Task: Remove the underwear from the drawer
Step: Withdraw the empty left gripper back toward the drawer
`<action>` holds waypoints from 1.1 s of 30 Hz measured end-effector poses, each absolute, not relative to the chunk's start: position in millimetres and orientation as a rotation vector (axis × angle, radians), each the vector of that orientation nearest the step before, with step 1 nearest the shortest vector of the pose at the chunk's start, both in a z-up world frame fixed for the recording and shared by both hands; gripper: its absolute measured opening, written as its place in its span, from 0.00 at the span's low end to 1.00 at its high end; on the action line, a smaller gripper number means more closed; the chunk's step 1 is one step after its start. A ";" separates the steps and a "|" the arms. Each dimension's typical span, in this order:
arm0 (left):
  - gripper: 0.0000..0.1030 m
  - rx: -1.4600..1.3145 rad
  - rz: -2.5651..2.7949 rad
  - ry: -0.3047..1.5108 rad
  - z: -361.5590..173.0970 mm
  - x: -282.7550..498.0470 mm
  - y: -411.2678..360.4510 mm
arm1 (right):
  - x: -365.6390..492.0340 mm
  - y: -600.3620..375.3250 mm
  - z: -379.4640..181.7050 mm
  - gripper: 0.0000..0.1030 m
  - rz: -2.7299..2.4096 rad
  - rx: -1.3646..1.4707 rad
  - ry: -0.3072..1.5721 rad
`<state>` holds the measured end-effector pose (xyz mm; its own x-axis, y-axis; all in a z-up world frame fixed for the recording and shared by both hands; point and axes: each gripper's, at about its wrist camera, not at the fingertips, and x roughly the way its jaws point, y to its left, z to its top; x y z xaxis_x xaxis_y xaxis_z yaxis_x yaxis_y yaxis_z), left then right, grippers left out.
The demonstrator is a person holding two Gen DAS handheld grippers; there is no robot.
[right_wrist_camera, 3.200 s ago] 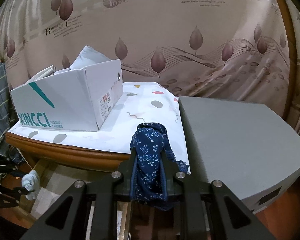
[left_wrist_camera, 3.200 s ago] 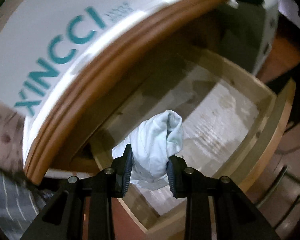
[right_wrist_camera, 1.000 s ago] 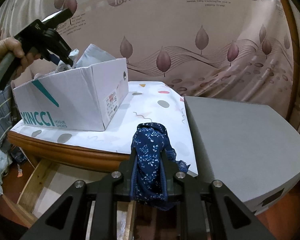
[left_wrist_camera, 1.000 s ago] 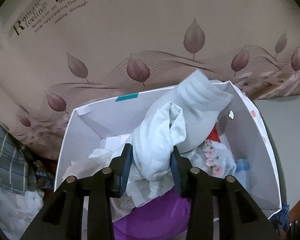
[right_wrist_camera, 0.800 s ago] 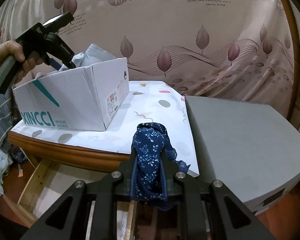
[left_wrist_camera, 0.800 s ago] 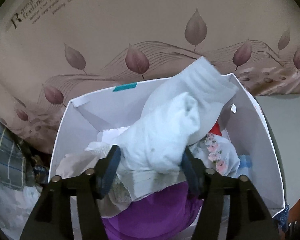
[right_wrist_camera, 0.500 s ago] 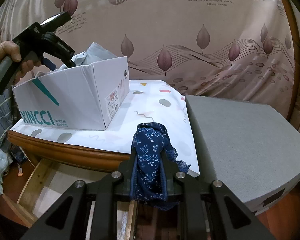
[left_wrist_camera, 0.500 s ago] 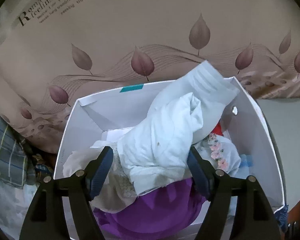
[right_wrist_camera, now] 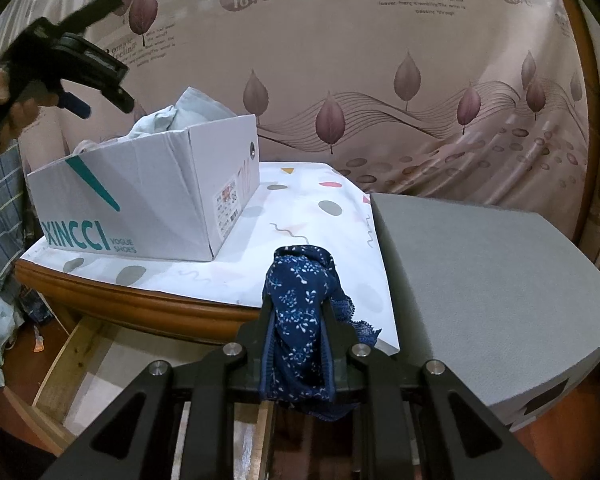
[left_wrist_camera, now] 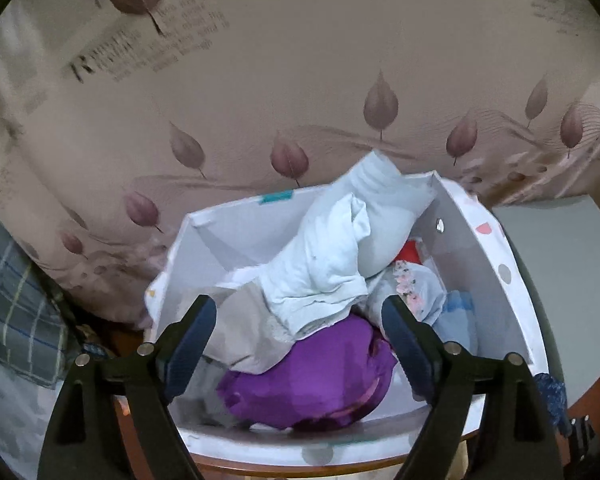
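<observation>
My left gripper [left_wrist_camera: 300, 336] is open and empty above the white XINCCI shoe box [left_wrist_camera: 496, 264]. The pale blue underwear [left_wrist_camera: 320, 264] lies loose on top of the clothes in the box, apart from both fingers. In the right wrist view the left gripper [right_wrist_camera: 96, 100] hangs above the box [right_wrist_camera: 148, 204], and the pale blue underwear [right_wrist_camera: 156, 122] pokes over the rim. My right gripper [right_wrist_camera: 296, 320] is shut on navy floral underwear [right_wrist_camera: 298, 300], held above the open wooden drawer [right_wrist_camera: 72, 348] by the tabletop's front edge.
The box holds a purple garment [left_wrist_camera: 312, 376], a floral piece [left_wrist_camera: 412, 292] and other clothes. A grey block [right_wrist_camera: 480, 264] lies on the patterned tablecloth [right_wrist_camera: 308, 208] at the right. A leaf-print curtain [right_wrist_camera: 380, 92] hangs behind. Plaid cloth [left_wrist_camera: 12, 296] hangs at the left.
My left gripper carried the pale blue underwear from the drawer up over the box, opened, let it drop onto the clothes and pulled back upward. The right gripper stayed still.
</observation>
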<state>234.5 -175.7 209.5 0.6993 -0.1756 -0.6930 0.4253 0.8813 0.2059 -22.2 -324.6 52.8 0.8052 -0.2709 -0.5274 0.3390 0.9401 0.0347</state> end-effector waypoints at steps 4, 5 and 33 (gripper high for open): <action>0.82 0.359 -0.347 0.658 220.7 200.7 -157.4 | -21.6 -323.2 53.5 0.19 -0.331 0.120 0.540; 0.83 0.363 -0.343 0.641 222.3 192.1 -153.0 | -21.5 -322.8 53.1 0.19 -0.331 0.119 0.541; 0.92 0.200 0.011 0.682 59.3 124.4 4.9 | -28.0 -297.9 108.7 0.19 -0.220 0.110 0.553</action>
<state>124.4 4.9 59.3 0.7768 0.0750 -0.6253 0.0556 0.9808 0.1868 -28.0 -297.9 108.7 0.8283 -0.1768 -0.5316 0.2361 0.9707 0.0450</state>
